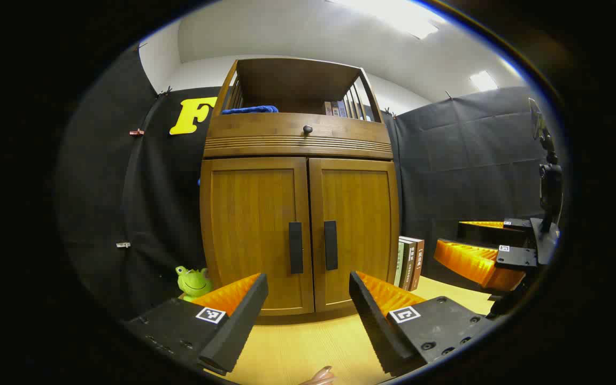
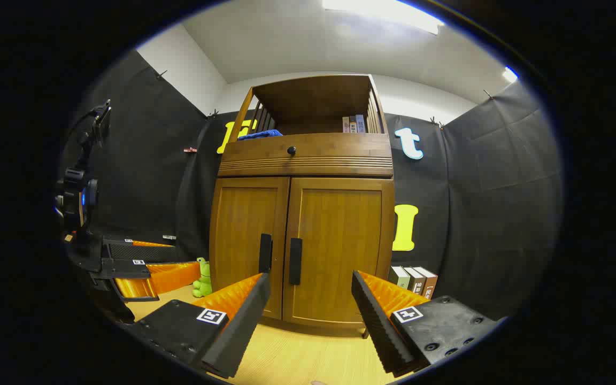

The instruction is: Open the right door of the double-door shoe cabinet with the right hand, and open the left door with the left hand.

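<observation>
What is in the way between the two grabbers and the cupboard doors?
Nothing visible. Bare tabletop lies between the open left gripper and the left door handle, and between the open right gripper and the right door handle. The frog toy and books sit off to the sides.

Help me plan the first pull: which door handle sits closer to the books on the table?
The right door handle, beside the centre seam on the books' side; the left door handle lies farther off.

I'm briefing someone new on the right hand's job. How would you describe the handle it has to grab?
Find the wooden cabinet against the black wall; below its drawer are two closed doors. On the right door, at its inner edge, sits a black vertical bar, the right handle. Its twin, the left handle, lies just across the centre seam.
</observation>
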`<state>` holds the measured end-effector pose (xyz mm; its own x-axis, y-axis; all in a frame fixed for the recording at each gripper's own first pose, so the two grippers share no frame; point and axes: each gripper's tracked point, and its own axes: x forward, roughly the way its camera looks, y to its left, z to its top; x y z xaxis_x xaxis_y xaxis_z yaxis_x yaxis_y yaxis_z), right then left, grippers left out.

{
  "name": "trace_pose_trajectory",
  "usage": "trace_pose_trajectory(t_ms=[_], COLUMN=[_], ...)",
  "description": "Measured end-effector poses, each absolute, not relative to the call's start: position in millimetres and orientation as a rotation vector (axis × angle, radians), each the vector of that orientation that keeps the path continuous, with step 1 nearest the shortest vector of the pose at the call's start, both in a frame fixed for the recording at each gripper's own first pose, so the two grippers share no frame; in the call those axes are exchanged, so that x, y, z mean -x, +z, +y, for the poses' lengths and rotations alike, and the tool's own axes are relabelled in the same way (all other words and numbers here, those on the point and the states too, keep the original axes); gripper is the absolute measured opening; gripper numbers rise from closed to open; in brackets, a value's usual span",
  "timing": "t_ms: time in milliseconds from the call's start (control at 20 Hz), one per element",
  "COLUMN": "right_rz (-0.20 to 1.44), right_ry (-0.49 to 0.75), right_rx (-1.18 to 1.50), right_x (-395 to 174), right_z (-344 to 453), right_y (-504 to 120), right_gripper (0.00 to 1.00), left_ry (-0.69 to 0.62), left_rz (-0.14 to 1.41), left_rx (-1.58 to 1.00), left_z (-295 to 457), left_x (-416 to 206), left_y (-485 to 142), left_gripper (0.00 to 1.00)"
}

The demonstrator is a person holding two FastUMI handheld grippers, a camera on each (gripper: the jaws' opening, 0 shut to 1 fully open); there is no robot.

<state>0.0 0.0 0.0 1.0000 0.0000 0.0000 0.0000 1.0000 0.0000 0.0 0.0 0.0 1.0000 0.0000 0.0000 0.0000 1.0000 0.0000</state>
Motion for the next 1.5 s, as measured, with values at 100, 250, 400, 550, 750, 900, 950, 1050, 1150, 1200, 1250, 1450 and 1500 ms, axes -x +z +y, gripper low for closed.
trace_pose_trajectory(t_ms=[100,250,400,550,750,900,950,1050,1150,1200,1250,1450,1500], right_rz=[0.004,0.003,-0.010,-0.025,-0.025,-0.015,-0.015,-0.012,-0.009,-0.011,-0.012,-0.012,-0.012], right_ry=[0.000,0.000,0.005,0.001,-0.002,0.006,0.008,0.010,0.020,0.025,0.030,0.046,0.049], right_rx=[0.001,-0.004,-0.017,-0.020,-0.021,-0.024,-0.023,-0.020,-0.022,-0.024,-0.028,-0.049,-0.052], right_x=[-0.3,-1.2,-0.8,-0.2,-1.1,-4.3,-6.2,-9.5,-13.6,-15.2,-17.0,-25.9,-29.2], right_z=[0.8,1.3,3.5,3.3,5.3,10.3,10.9,13.4,18.5,22.0,24.9,35.8,38.6], right_y=[-0.1,0.2,4.3,8.0,7.1,5.2,4.6,2.9,2.8,2.9,3.6,3.4,4.5], right_gripper=[0.97,0.97,0.97,0.97,0.99,0.97,0.99,0.97,0.97,0.97,0.97,0.97,0.97], left_ry=[0.002,-0.003,-0.004,-0.014,-0.021,-0.023,-0.021,-0.017,-0.014,-0.013,-0.012,-0.020,-0.022], left_rz=[-0.004,-0.010,-0.015,-0.015,-0.022,-0.021,-0.022,-0.022,-0.022,-0.022,-0.022,-0.025,-0.024], left_rx=[0.002,0.006,0.006,0.010,0.008,0.012,0.013,0.015,0.016,0.016,0.016,0.021,0.022], left_z=[1.1,2.3,3.6,3.8,5.3,6.0,7.9,10.9,14.4,16.2,17.3,22.0,22.9], left_x=[-0.9,-1.6,-2.0,-1.4,-0.5,0.0,0.4,1.1,2.6,4.2,4.5,9.2,10.6], left_y=[-1.2,-1.5,-1.3,-2.9,-2.2,-3.5,-4.5,-5.4,-6.0,-5.4,-6.7,-5.3,-4.2], left_gripper=[0.95,0.95,0.95,0.95,0.95,0.95,0.95,0.95,0.95,0.95,0.95,0.95,0.95])
